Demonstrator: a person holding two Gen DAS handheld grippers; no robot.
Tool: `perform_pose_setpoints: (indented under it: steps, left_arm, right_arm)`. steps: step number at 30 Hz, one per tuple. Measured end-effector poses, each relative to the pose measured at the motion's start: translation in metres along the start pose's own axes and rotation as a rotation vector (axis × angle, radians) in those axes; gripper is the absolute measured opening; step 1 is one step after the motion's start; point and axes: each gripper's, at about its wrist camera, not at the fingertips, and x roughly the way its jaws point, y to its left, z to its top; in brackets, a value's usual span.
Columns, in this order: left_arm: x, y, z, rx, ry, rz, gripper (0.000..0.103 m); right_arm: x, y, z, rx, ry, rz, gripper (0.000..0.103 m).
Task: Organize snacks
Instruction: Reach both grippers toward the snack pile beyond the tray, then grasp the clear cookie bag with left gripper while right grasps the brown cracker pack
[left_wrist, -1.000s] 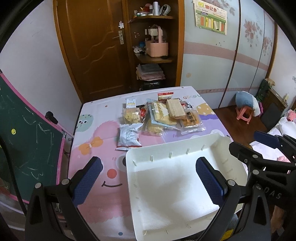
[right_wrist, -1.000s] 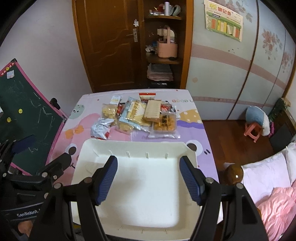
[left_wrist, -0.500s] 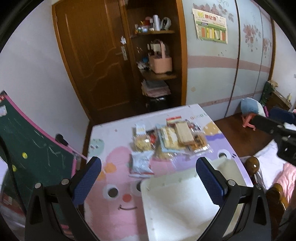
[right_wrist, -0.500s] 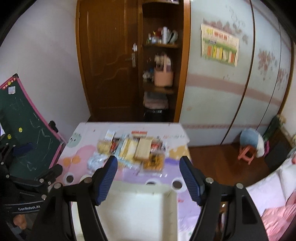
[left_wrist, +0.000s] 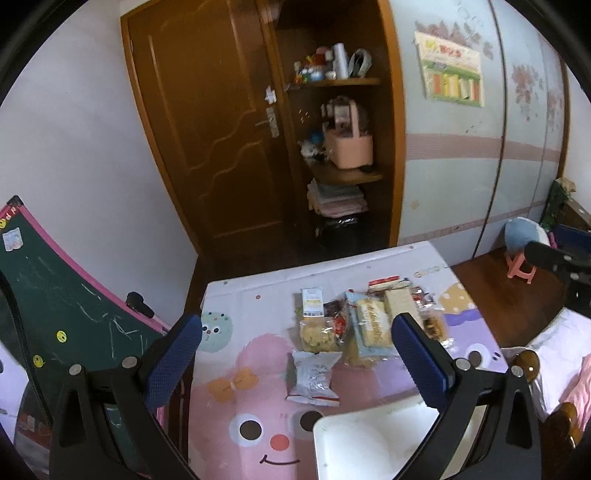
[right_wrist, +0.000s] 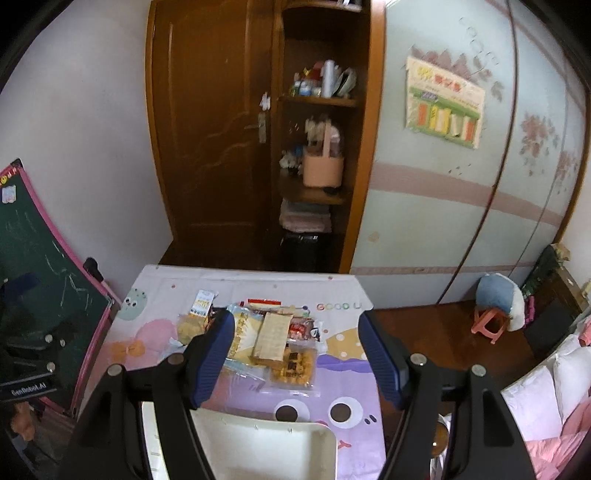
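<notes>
While both grippers hang above the near end of the table, neither one holds anything. Low in the left wrist view, the left gripper (left_wrist: 295, 363) has its two blue-padded fingers (left_wrist: 173, 363) spread wide, with only the cartoon-printed pink and purple tablecloth (left_wrist: 236, 373) showing between them. Low in the right wrist view, the right gripper (right_wrist: 297, 358) is likewise spread wide and empty, its blue pads framing the heap of snacks.

That cluster of plastic-wrapped snack packets (left_wrist: 364, 325) lies at the centre of the left wrist frame, on the far half of the table. A silver-white crinkled snack bag (left_wrist: 312, 373) sits apart from the heap on its near side, just below a clear packet of pale yellow biscuits (left_wrist: 317, 334). In the right wrist view a flat tan wafer pack (right_wrist: 273, 336) lies across the top of the heap, with a clear bag of brown square crackers (right_wrist: 293, 365) just below it.

A white rectangular plastic tray (left_wrist: 369, 439) rests on the cloth at the bottom edge of both views, apart from the snacks and empty where visible.

A green chalkboard with a pink frame (left_wrist: 55, 295) leans at the left of the frame, and a brown wooden door (left_wrist: 207, 133) stands at upper centre.
</notes>
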Motion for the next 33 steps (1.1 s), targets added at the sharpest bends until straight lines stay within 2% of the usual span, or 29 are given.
perform_pose_setpoints:
  steps: [4, 8, 13, 19, 25, 29, 31, 32, 33]
  left_arm:
    - [0.062, -0.001, 0.003, 0.015, 0.076, 0.018, 0.102]
    - [0.124, -0.004, -0.004, 0.002, 0.16, 0.032, 0.102]
    - [0.201, -0.001, -0.019, -0.049, 0.273, 0.015, 0.102]
    - [0.269, -0.01, -0.044, -0.086, 0.395, 0.023, 0.102]
    - [0.305, -0.017, -0.066, -0.123, 0.463, 0.009, 0.102]
    - [0.319, -0.02, -0.077, -0.14, 0.503, 0.007, 0.102]
    - [0.324, -0.02, -0.081, -0.158, 0.52, 0.0, 0.102]
    - [0.328, -0.02, -0.082, -0.169, 0.531, -0.009, 0.096]
    - [0.33, -0.019, -0.083, -0.183, 0.539, -0.025, 0.086]
  right_arm:
    - [0.05, 0.005, 0.004, -0.005, 0.074, 0.037, 0.07]
    - [0.118, 0.003, 0.0, 0.047, 0.197, 0.083, 0.07]
    - [0.203, -0.004, -0.02, 0.142, 0.349, 0.13, 0.07]
    - [0.27, -0.001, -0.042, 0.205, 0.449, 0.17, 0.07]
    - [0.316, 0.014, -0.057, 0.208, 0.515, 0.165, 0.069]
    - [0.335, 0.023, -0.065, 0.198, 0.554, 0.157, 0.065]
    - [0.337, 0.029, -0.066, 0.172, 0.545, 0.143, 0.064]
    - [0.337, 0.033, -0.066, 0.152, 0.535, 0.133, 0.06]
    - [0.337, 0.037, -0.066, 0.13, 0.529, 0.121, 0.058]
